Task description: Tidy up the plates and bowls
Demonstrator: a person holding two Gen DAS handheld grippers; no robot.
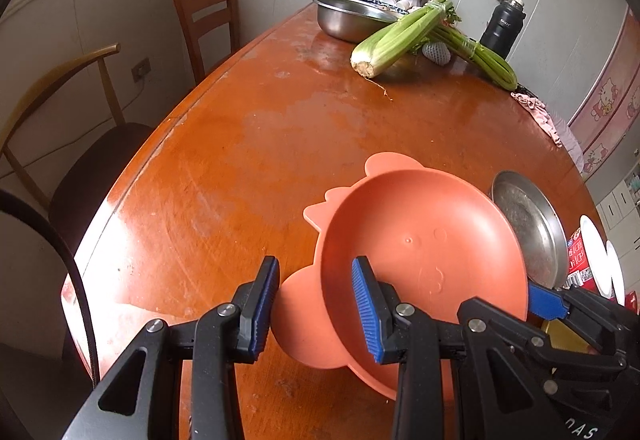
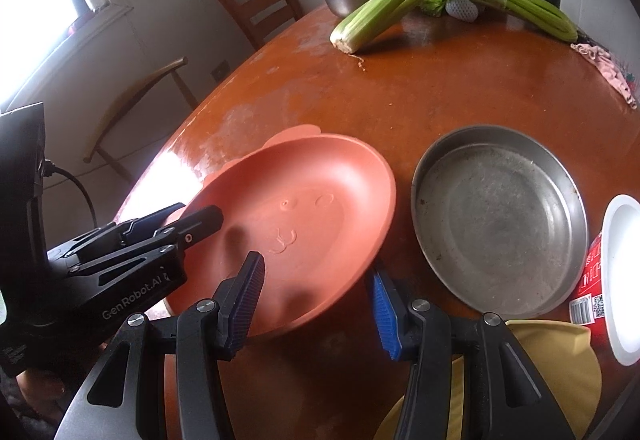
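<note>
Two wooden chairs stand at the far left, beside the round wooden bench.

The left gripper sits at the left rim of the orange bowl. Its jaws are apart: the left finger is outside, over the lower orange plate; the right finger is inside the bowl. The rim lies between the pads, unclamped.

The orange bowl, embossed with an animal face, is tilted, its right side raised, resting on the eared orange plate near the front edge of the bench.

The right gripper is at the near rim of the orange bowl. Its jaws are wide apart: the left finger overlaps the bowl's interior and the right finger stands just beyond the bowl's right edge. Whether either pad touches the bowl cannot be told.

Just right of the bowl lies a shallow steel plate, flat on the bench. A yellow dish shows below it behind the right gripper, with a white plate and red carton at the far right.

At the back of the bench are a steel basin, celery bunches and a black flask.
</note>
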